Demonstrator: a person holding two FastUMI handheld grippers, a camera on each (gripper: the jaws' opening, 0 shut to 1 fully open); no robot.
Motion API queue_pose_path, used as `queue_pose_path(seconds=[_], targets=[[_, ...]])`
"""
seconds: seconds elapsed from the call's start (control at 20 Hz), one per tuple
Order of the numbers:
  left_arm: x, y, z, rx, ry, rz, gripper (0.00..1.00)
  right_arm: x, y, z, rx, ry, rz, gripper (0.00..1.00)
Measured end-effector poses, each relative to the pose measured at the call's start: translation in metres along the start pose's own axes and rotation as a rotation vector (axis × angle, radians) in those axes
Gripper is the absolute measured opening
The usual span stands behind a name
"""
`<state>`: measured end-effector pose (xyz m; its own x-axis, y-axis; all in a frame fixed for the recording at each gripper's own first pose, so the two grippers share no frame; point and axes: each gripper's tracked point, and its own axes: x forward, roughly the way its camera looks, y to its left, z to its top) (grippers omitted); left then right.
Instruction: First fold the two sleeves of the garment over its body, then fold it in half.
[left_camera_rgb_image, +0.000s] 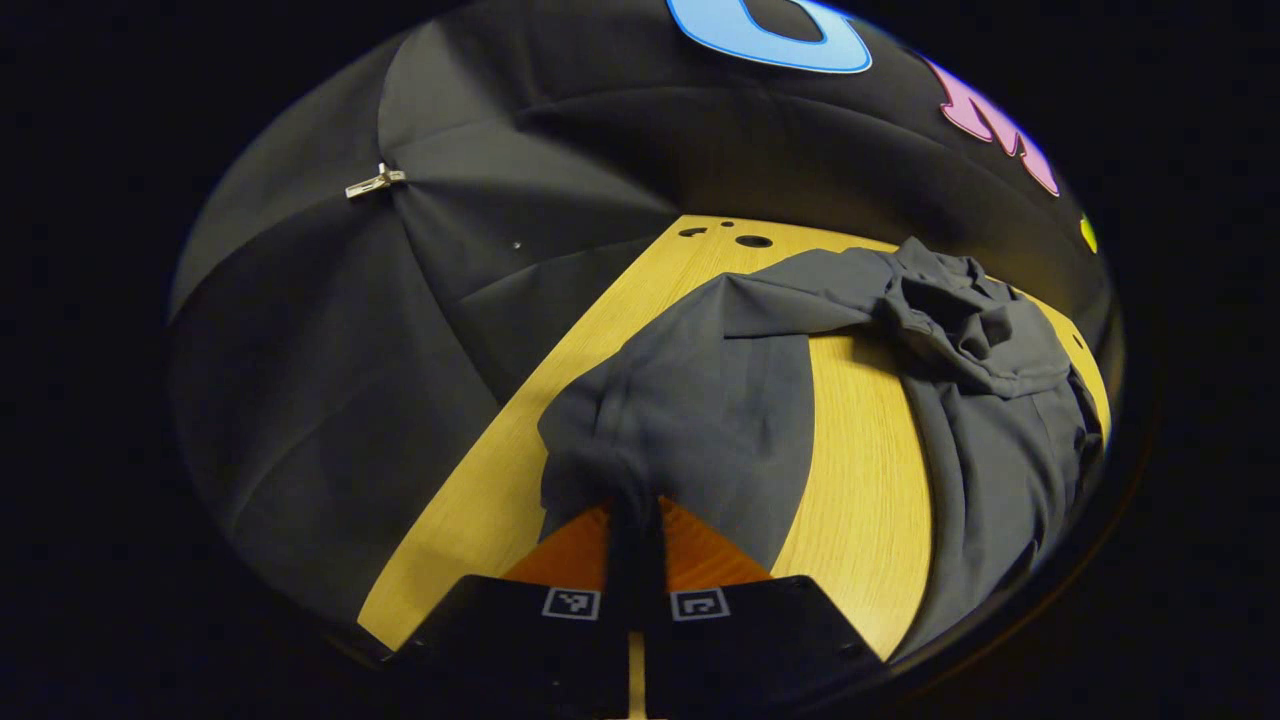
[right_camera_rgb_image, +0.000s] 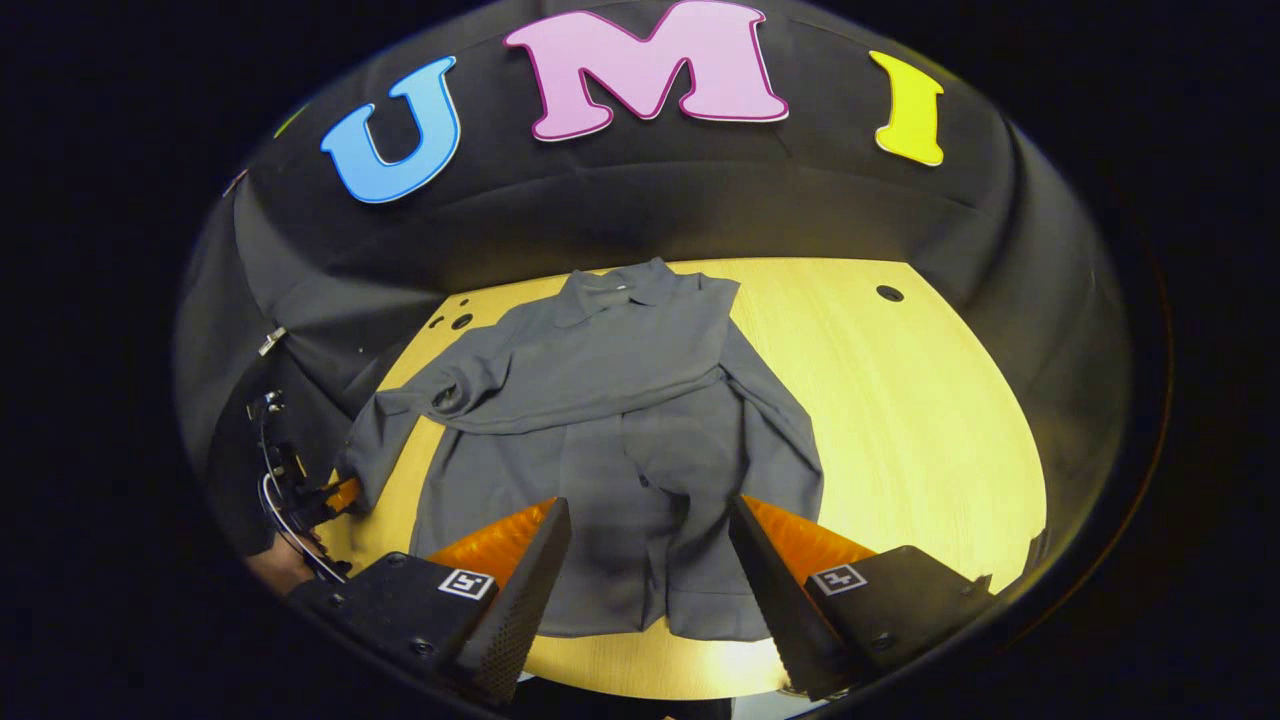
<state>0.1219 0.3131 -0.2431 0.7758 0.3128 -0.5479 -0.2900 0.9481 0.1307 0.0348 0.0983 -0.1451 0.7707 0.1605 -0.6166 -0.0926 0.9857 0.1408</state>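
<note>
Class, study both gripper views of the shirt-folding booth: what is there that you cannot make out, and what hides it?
- Left gripper view: the left tool pinches the sleeve; the fabric hides its fingertips.
- Left gripper view: the garment runs off the right edge, so its hem is cut off.
- Right gripper view: the right tool covers part of the lower garment front.
- Right gripper view: the holding hand is dim and cropped.

A wooden table (right_camera_rgb_image: 930, 400) with a pale yellow grain stood in the booth, and dark round holes (left_camera_rgb_image: 752, 241) were cut near its far left corner, with another single hole (right_camera_rgb_image: 889, 293) toward the far right. Black cloth (left_camera_rgb_image: 330, 400) hung as the wall behind and beside the table, creased into folds. A small metal clip (left_camera_rgb_image: 375, 181) pinched the cloth where several folds met.
</note>
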Motion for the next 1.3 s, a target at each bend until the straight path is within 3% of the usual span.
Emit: queue_pose_path(seconds=[0.15,0.3,0.65,0.95,1.3], targets=[[-0.006,0.0,0.008,-0.02,0.019,0.028,0.06,-0.002,-0.01,0.002,0.003,-0.009,-0.004,0.98],[-0.021,-0.005,0.04,-0.069,-0.045,0.032,0.05,-0.004,-0.033,0.006,0.01,-0.025,-0.025,0.98],[-0.057,-0.057,0.129,-0.058,-0.2,-0.03,0.06,-0.009,-0.083,-0.01,0.069,-0.024,-0.075,0.98],[-0.084,-0.158,0.207,-0.028,-0.295,-0.17,0.05,-0.019,-0.122,-0.024,0.132,-0.024,-0.113,0.98],[-0.116,-0.313,0.23,0.201,-0.347,-0.37,0.05,-0.031,-0.157,-0.033,0.168,-0.033,-0.147,0.99]])
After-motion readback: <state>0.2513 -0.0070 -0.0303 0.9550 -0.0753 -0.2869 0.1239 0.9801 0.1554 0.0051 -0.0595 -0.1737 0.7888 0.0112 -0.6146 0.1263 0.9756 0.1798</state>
